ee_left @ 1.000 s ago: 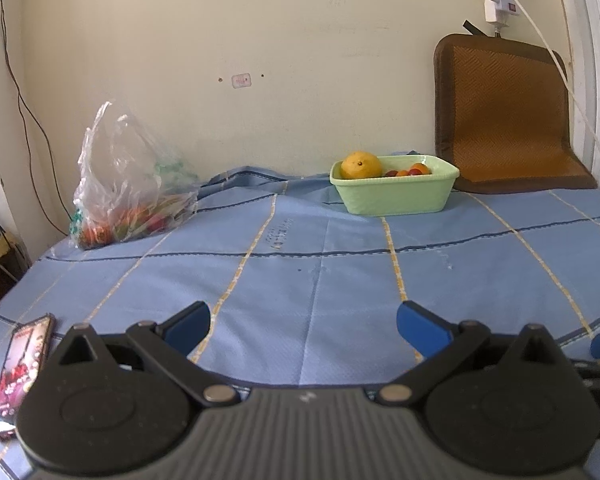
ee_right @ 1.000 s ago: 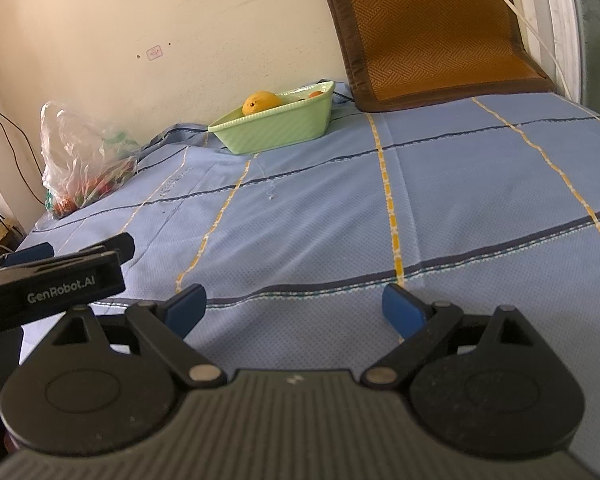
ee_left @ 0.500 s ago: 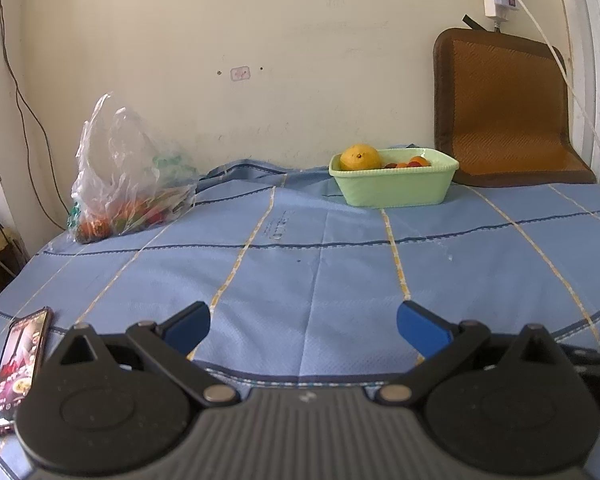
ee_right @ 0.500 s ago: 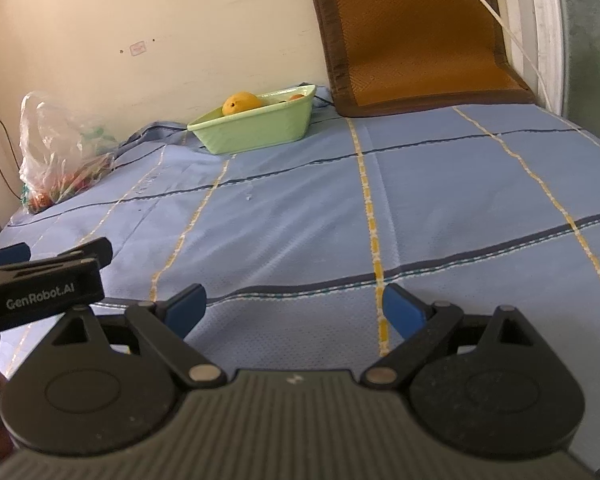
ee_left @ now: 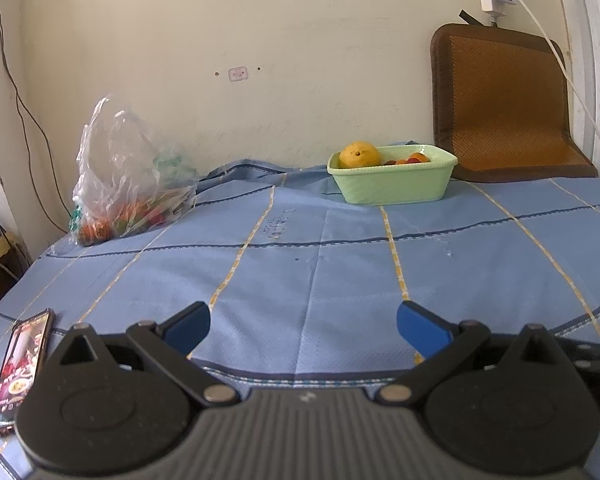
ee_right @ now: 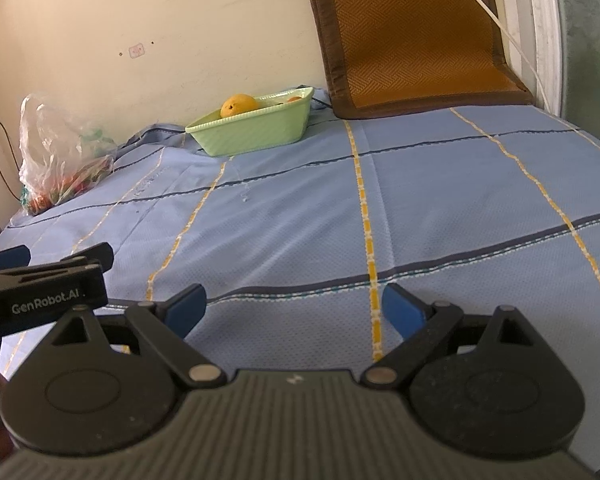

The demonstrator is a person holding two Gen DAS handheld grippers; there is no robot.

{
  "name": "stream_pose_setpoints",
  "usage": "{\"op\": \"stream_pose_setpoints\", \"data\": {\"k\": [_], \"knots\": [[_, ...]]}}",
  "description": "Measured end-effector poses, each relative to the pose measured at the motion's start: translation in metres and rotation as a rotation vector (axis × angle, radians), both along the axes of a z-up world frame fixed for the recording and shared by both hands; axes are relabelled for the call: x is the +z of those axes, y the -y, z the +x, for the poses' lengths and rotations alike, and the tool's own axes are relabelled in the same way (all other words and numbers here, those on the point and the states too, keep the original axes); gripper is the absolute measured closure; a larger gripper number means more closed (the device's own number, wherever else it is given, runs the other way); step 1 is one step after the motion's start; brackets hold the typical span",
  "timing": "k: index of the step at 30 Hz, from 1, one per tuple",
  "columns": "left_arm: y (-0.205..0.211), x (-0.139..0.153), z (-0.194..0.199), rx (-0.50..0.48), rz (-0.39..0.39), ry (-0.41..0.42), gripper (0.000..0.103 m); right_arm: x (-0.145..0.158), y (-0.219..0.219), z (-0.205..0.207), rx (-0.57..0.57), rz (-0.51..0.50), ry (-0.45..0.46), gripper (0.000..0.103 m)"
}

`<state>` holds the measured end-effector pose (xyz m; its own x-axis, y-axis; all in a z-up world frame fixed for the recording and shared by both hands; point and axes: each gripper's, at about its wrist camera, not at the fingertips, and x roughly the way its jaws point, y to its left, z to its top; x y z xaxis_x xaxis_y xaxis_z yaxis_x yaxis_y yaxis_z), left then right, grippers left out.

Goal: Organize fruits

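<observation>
Now you have the blue checked cloth point(ee_left: 340, 264) spread in front of you, and it covers the whole surface up to the wall. A brown woven mat point(ee_left: 504, 104) leans upright against the wall at the far right. At the far left a clear plastic bag point(ee_left: 128, 176) sits on the cloth, with red and orange fruits low inside it; I cannot tell which kinds. The green dish point(ee_left: 392, 186) stands at the far edge just left of the mat, well apart from the bag, and its long axis runs left to right along the wall. An orange point(ee_left: 359, 154) lies at its left end and smaller red and orange fruits point(ee_left: 410, 159) at its right. A phone point(ee_left: 20, 364) lies flat near your left side. Your left gripper point(ee_left: 303, 322) and right gripper point(ee_right: 294, 306) both hover low over the near cloth, level, pointing at the wall, jaws wide and holding nothing.
</observation>
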<state>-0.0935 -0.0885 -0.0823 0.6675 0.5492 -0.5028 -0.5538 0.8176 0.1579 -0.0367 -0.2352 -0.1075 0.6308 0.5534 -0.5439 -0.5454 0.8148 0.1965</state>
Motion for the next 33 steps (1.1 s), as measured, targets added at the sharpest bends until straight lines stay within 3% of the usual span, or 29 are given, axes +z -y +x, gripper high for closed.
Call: {"op": "stream_pose_setpoints", "data": {"k": [33], "knots": [[0.0014,0.0018,-0.0003,-0.005,0.009,0.009,0.0,0.0003,0.0,0.0001,-0.02,-0.002,0.005,0.007]]}}
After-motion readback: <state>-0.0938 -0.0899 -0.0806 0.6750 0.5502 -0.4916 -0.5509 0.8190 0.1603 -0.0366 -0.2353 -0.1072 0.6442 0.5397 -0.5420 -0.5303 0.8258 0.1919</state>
